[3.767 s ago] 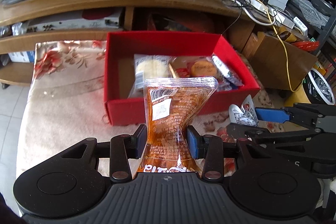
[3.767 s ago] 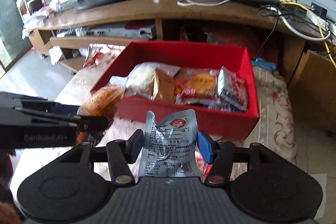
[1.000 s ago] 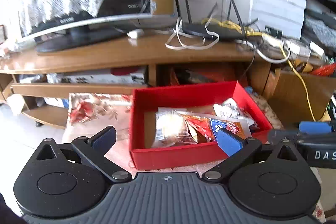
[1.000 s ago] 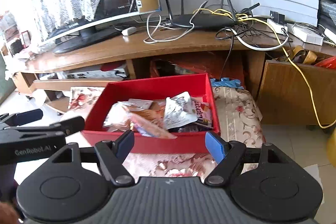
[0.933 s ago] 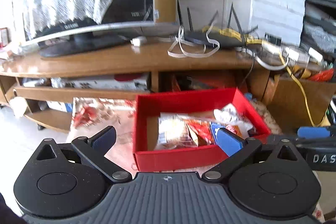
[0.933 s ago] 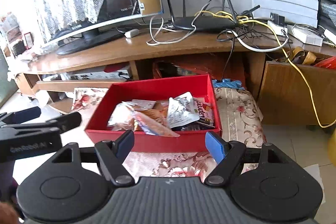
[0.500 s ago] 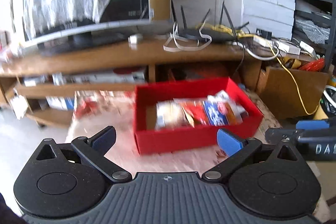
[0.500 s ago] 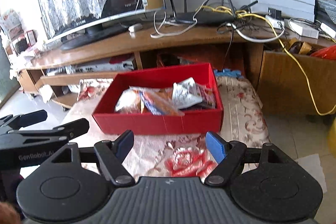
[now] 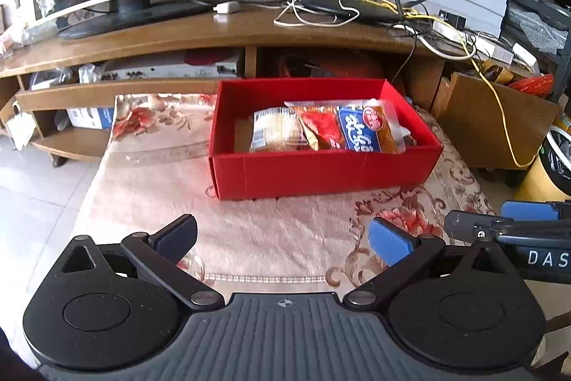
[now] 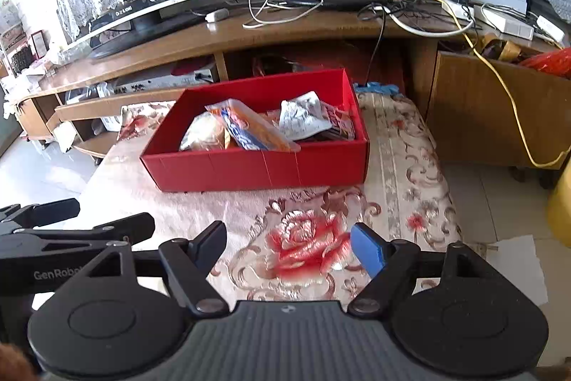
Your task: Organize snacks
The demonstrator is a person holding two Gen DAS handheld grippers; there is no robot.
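**Both grippers empty, snacks in the box**

Left wrist view: the left gripper (image 9: 282, 236) stands wide open, holding nothing, above the pale floral cloth (image 9: 271, 231). Beyond it, the red cardboard box (image 9: 321, 168) holds the wrapped snack packets (image 9: 332, 129).

Right wrist view: the right gripper (image 10: 289, 247) is empty, its jaws having just opened further; the box (image 10: 257, 166) sits ahead on the cloth.

I see a low desk (image 9: 150, 188) draped in a pale cloth with red flowers (image 10: 307, 238). A red box (image 9: 321, 166) sits directly on that cloth, toward the far side, and snack packets (image 9: 328, 127) fill the box's right half; nearer than the box, the cloth lies bare.
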